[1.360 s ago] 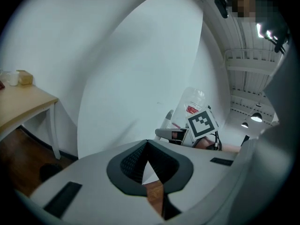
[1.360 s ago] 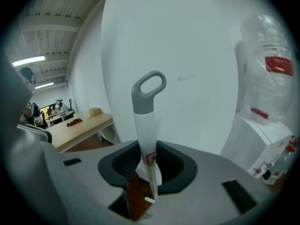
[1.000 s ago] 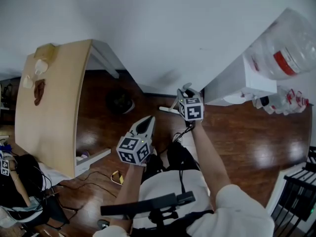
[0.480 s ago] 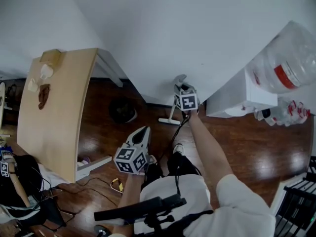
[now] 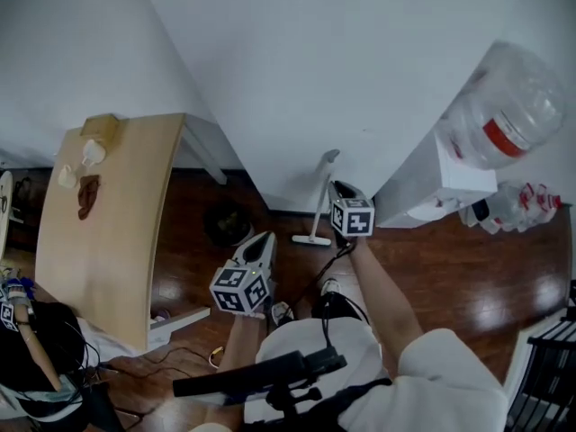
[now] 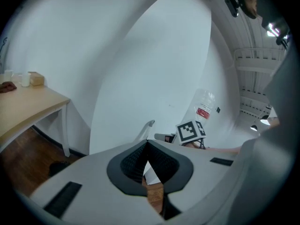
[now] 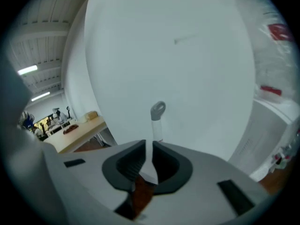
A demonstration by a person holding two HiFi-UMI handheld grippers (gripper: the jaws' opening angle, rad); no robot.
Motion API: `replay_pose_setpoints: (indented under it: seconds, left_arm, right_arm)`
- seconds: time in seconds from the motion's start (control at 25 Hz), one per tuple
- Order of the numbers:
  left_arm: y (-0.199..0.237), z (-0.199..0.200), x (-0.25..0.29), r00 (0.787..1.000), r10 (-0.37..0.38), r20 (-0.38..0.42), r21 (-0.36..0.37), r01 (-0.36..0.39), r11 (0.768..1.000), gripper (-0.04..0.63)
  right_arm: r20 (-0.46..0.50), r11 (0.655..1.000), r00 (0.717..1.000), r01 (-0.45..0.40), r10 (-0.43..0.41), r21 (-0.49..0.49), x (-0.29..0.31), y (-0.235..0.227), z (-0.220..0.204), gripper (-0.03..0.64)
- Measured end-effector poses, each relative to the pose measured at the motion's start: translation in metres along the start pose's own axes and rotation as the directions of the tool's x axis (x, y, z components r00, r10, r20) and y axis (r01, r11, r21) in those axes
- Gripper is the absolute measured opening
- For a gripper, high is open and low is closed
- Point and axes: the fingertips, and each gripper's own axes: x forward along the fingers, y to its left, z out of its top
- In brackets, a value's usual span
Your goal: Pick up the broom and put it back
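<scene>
The broom [image 5: 325, 187] has a white handle with a grey loop at the top. It leans upright against the white wall with its head [image 5: 312, 239] on the wooden floor. My right gripper [image 5: 337, 186] hovers just right of the handle, apart from it. In the right gripper view the handle [image 7: 158, 118] stands beyond the jaws [image 7: 148, 150]. They have just been closing to a narrow gap with nothing between them. My left gripper [image 5: 266, 237] hangs lower left, shut and empty [image 6: 146, 146]. Its view also shows the broom's loop [image 6: 149, 124].
A light wooden table [image 5: 108, 205] with small items stands at the left. A white water dispenser [image 5: 432, 183] carrying a large bottle [image 5: 504, 111] stands right of the broom. A dark round object [image 5: 229, 225] sits on the floor near the wall. Bottles [image 5: 526, 205] lie at the far right.
A second ago the broom's handle top was at my right gripper's jaws. Now the broom leans on the wall alone and that gripper has drawn back. The left gripper rose a little.
</scene>
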Motion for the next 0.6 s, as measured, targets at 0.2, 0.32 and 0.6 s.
replay_pose_setpoints:
  seconds: [0.2,0.32,0.6]
  left_arm:
    - [-0.007,0.013,-0.015,0.998,-0.058,0.018,0.058,0.057,0.997,-0.011]
    - [-0.014,0.011,-0.026,0.994,-0.107,0.007,0.081,0.106,0.991,-0.011]
    - [-0.022,-0.001,-0.042,0.981,-0.189,-0.035,0.085,0.192,0.978,-0.011]
  right_arm:
    - [0.094,0.992,0.996,-0.004,-0.008,0.129,-0.079,0.026,-0.005,0.012]
    - [0.113,0.983,0.994,-0.012,-0.009,0.184,-0.12,0.045,-0.01,0.012]
    - [0.123,0.982,0.992,0.016,-0.04,0.189,-0.194,0.081,-0.032,0.012]
